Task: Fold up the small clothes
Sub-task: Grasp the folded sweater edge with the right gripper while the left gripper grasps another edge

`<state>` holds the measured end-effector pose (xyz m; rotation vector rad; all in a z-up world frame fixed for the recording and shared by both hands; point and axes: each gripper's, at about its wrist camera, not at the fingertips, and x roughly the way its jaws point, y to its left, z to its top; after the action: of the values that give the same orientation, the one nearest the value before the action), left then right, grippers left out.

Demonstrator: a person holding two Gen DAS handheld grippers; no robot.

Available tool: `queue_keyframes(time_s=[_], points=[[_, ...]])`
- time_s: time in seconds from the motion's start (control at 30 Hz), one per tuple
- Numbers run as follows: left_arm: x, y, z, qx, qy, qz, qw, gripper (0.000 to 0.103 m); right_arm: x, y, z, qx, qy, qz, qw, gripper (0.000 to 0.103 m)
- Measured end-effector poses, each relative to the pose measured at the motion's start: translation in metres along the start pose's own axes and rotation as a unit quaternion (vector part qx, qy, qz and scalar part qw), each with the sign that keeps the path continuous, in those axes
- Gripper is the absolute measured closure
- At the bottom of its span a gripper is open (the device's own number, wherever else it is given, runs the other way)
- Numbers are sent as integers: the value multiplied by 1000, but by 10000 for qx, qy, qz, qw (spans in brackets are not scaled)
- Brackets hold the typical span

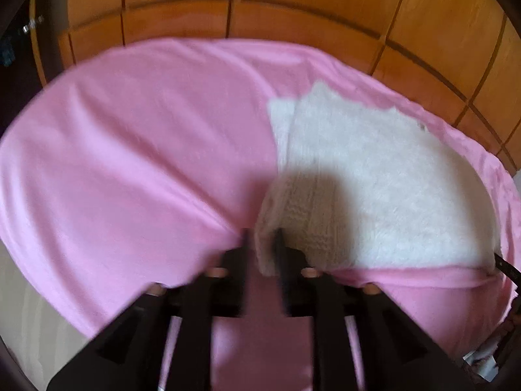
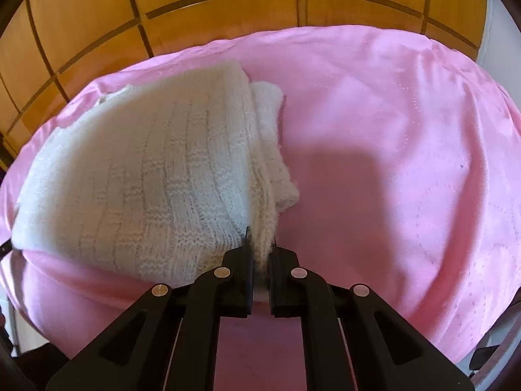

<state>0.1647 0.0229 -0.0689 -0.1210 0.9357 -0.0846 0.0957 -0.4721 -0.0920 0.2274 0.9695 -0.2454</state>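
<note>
A small white knitted garment (image 2: pixel 146 176) lies on a pink blanket (image 2: pixel 390 130); in the left wrist view the same white knitted garment (image 1: pixel 374 179) sits right of centre, blurred. My right gripper (image 2: pixel 260 241) is shut on its near right corner, knit pinched between the black fingers. My left gripper (image 1: pixel 263 238) grips the near left corner, a thick fold of knit bunched between its fingers. A folded strip, perhaps a sleeve (image 2: pixel 273 137), shows along the garment's right edge. The tip of the other gripper (image 1: pixel 506 265) peeks in at the garment's far corner.
The pink blanket (image 1: pixel 130 146) covers a table surrounded by a brown tiled floor (image 2: pixel 211 6). A dark object (image 1: pixel 19 32) stands at the upper left in the left wrist view. Bare blanket stretches to the right of the garment in the right wrist view.
</note>
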Motion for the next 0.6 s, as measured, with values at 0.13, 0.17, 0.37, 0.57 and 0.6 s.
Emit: queue_keyframes(time_s=[0.13,0.17,0.37,0.57,0.6], points=[[-17,-14,14,110,-306,111,9994,56,-6,-10,2,276,-31,245,9993,76],[-21,-20,18,205,-391,156,9989,52,-9,-11,3,336,-76,205,9992,60],[-29,-53,35,618,-665,55,9959,46,-14,-22,20,663,-263,394,9967,45],[-24,-85,40,1000,-658,-78,9928,46,2,-30,50,885,-337,638,9935,42],[-22,-89,40,1063,-648,-86,9922,46,9,-32,55,933,-290,732,9925,42]])
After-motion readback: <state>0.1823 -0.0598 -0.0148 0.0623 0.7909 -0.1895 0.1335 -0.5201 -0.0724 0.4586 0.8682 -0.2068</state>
